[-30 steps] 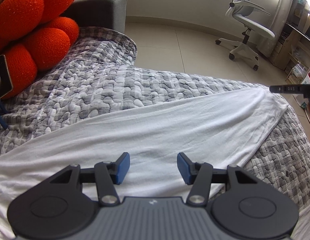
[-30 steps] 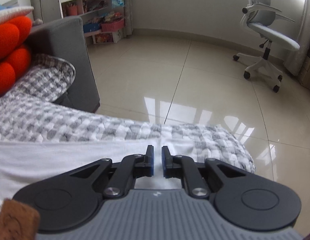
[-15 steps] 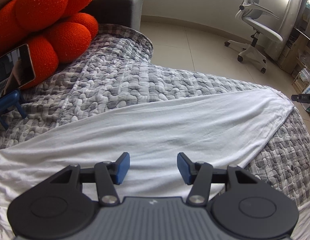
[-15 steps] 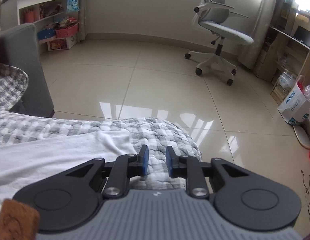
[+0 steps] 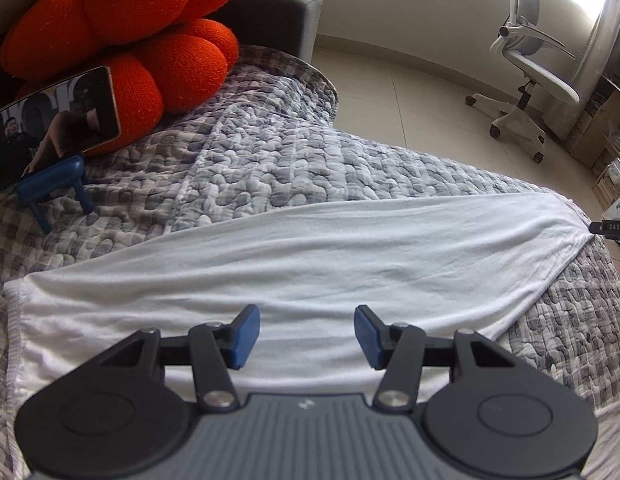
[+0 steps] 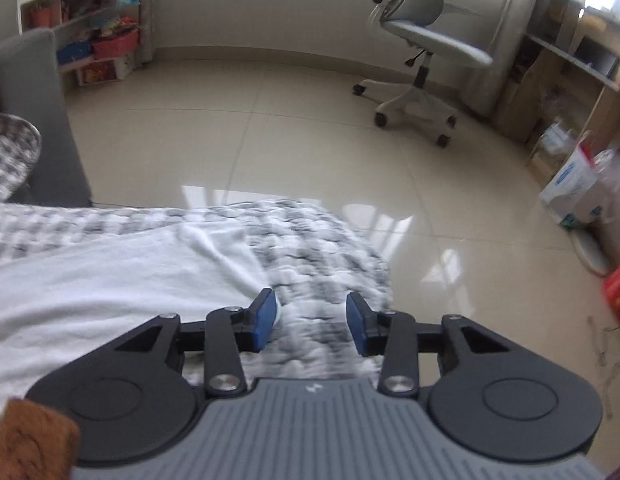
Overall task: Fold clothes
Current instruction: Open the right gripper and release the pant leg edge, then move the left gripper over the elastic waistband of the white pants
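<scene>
A white garment [image 5: 310,256] lies spread in a long band across the grey patterned quilt [image 5: 270,168]. My left gripper [image 5: 306,338] hovers open over the garment's near edge, with nothing between its blue pads. In the right wrist view the same white garment [image 6: 110,280] ends in a corner close to my right gripper [image 6: 312,318]. That gripper's jaws are opening, and only quilt [image 6: 322,264] shows between them. The garment's corner lies just off the left pad [image 6: 264,318]. A tip of the right gripper's finger [image 5: 612,227] shows at the right edge of the left wrist view, beside the garment's far corner.
An orange knobbly cushion [image 5: 122,32] rests against the grey sofa arm [image 5: 278,16]. A phone [image 5: 50,128] stands on a blue holder [image 5: 54,184] at the left. A white office chair [image 6: 422,52] stands on the tiled floor [image 6: 270,128]. Shelves, a desk and bags line the walls.
The right gripper's jaws have opened and let go of the garment's corner, and its view has swung right. The left gripper has slid left along the garment; the phone has come into view.
</scene>
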Action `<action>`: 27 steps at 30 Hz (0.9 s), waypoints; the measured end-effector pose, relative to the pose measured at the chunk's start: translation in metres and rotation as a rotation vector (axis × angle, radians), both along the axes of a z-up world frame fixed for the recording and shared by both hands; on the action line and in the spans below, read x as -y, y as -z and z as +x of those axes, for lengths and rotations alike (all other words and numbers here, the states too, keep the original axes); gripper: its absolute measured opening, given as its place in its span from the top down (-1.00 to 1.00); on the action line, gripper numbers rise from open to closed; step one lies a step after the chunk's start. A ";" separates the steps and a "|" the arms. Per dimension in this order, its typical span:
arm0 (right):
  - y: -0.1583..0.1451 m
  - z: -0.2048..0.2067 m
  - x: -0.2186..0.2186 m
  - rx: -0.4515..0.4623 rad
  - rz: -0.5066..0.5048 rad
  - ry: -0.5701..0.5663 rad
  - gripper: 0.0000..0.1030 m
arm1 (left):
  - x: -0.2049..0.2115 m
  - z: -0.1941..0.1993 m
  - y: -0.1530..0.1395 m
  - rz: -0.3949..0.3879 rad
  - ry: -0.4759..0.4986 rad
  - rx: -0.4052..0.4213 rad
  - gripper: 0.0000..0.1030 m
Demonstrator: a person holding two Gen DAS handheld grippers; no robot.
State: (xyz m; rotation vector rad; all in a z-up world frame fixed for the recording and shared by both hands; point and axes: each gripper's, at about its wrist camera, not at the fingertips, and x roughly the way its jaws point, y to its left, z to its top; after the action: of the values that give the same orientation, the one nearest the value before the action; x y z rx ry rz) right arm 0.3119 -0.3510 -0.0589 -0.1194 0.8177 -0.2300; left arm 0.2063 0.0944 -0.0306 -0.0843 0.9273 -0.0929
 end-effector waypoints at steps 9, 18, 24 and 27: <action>-0.042 -0.021 -0.021 0.100 0.066 -0.050 0.25 | -0.015 -0.017 -0.004 -0.049 -0.024 0.003 -0.04; -0.115 -0.086 -0.090 0.256 0.112 -0.308 0.21 | -0.004 -0.037 -0.010 -0.055 -0.023 0.029 -0.04; -0.131 -0.132 -0.120 0.260 0.159 -0.431 0.14 | -0.010 -0.041 -0.011 -0.076 -0.061 0.028 -0.04; -0.116 -0.149 -0.138 0.189 0.168 -0.495 0.14 | -0.016 -0.050 -0.013 -0.090 -0.071 0.034 -0.04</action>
State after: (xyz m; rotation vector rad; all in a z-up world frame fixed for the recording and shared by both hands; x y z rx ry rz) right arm 0.1631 -0.2131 0.0567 -0.1358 0.5944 0.2903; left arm 0.1566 0.1107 -0.0174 -0.1983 0.8853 -0.0695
